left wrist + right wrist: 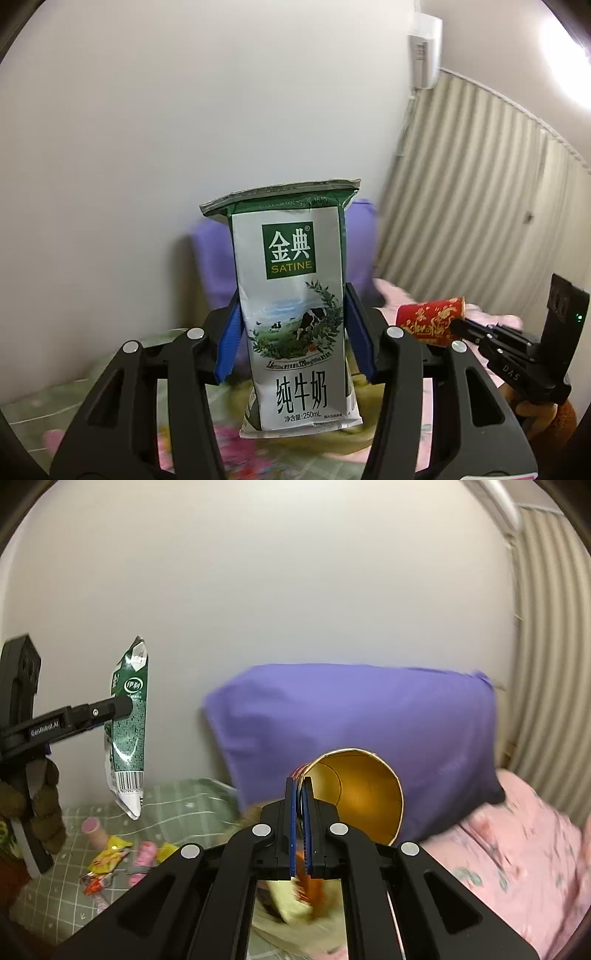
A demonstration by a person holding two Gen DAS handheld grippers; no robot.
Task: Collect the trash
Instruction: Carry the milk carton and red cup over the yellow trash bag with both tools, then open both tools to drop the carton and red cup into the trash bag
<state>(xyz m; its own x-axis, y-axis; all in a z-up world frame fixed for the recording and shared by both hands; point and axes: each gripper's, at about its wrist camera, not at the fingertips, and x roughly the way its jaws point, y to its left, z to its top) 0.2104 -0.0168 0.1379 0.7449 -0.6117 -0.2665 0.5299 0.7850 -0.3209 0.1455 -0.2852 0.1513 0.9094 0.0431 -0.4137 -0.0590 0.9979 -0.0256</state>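
My left gripper (293,325) is shut on a flattened green and white milk carton (295,306) and holds it upright in the air above the bed. The carton also shows in the right wrist view (127,723), hanging from the left gripper (125,705). My right gripper (301,819) is shut on the rim of a red paper cup with a gold inside (362,797). In the left wrist view the red cup (430,321) hangs at the right from the right gripper (456,326).
A purple pillow (369,731) leans on the white wall. A pink quilt (517,856) lies at the right. On the green checked sheet (177,797) lie yellow snack wrappers (109,856), a pink bottle (94,830) and a pink wrapper (144,856). A curtain (480,203) hangs at the right.
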